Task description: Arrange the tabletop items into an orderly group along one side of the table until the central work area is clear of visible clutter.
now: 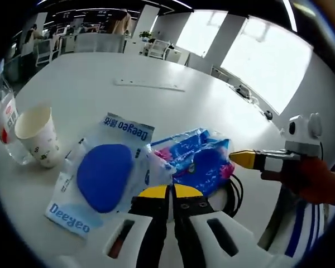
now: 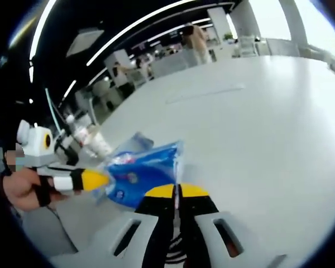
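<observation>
Fingers of the left gripper [image 1: 169,192], yellow-tipped, rise together at the near edge of the left gripper view, and whether they pinch the plastic edge just before them cannot be told. Directly beyond them lies a crumpled blue snack bag [image 1: 198,156] with pink print, on the white worktop [image 1: 156,106]. To its left, touching it, rests a clear packet [image 1: 103,170] labelled "Deeyeo" holding a round blue pad. Farther left stands a paper cup [image 1: 38,134], upright and open-mouthed, with a clear plastic bottle [image 1: 5,120] (red label) just beside it at the worktop's left edge. A pale flat strip [image 1: 149,85] lies well apart on the far side. A black cable [image 1: 233,192] loops near the bag on the right. The right gripper [image 1: 243,158] enters from the right, held by a hand [image 1: 312,178], its yellow tip touching the bag's right edge.

In the right gripper view, the right gripper's own fingers [image 2: 177,192] stand together with the blue snack bag [image 2: 142,173] just beyond their tips; a grip on it cannot be confirmed. The left gripper [image 2: 95,180] comes in from the left, held by a hand [image 2: 25,190], its tip against the bag.
</observation>
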`<move>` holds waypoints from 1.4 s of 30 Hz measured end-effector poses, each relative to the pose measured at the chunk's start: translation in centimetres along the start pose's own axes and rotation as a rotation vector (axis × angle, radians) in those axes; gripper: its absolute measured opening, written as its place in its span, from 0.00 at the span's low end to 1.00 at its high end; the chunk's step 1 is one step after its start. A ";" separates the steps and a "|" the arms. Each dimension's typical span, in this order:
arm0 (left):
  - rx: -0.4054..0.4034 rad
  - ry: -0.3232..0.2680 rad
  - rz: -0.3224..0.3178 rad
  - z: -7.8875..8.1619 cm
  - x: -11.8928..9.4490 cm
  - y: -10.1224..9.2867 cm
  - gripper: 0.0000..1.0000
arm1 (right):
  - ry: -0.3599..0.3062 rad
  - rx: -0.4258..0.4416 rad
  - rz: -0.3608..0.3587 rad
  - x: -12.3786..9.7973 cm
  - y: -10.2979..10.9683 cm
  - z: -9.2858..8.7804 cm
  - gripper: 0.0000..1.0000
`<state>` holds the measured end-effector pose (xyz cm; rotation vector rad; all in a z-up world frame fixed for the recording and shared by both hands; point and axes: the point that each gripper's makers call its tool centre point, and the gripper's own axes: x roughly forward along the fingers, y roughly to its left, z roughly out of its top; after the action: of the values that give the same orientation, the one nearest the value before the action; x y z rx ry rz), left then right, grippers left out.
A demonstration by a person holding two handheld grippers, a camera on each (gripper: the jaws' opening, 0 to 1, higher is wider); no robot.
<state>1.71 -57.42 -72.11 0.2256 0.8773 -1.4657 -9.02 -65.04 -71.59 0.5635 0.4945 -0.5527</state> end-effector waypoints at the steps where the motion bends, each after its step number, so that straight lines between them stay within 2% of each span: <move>1: 0.002 0.002 -0.007 0.2 0.3 -0.4 0.00 | -0.003 0.005 -0.004 -0.1 -0.3 0.2 0.00; 16: 0.038 -0.003 -0.049 3.6 4.4 -2.3 0.00 | -0.026 0.035 -0.060 -0.1 -3.9 2.1 0.00; 23: 0.023 -0.010 -0.065 4.8 6.2 -3.0 0.00 | -0.032 0.046 -0.088 0.3 -6.1 3.0 0.00; 31: 0.013 -0.008 -0.067 5.5 7.5 -3.8 0.00 | -0.026 0.053 -0.108 1.3 -7.8 3.8 0.00; 38: -0.012 0.002 -0.056 5.9 8.1 -3.4 0.00 | -0.026 0.092 -0.121 2.3 -8.7 4.0 0.00; 42: -0.010 0.036 -0.039 5.3 8.7 -2.7 0.00 | -0.001 0.098 -0.120 3.0 -8.9 3.1 0.00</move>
<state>0.06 -67.75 -72.96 0.2291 0.9225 -1.4976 -11.29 -74.27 -74.24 0.6297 0.5044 -0.6946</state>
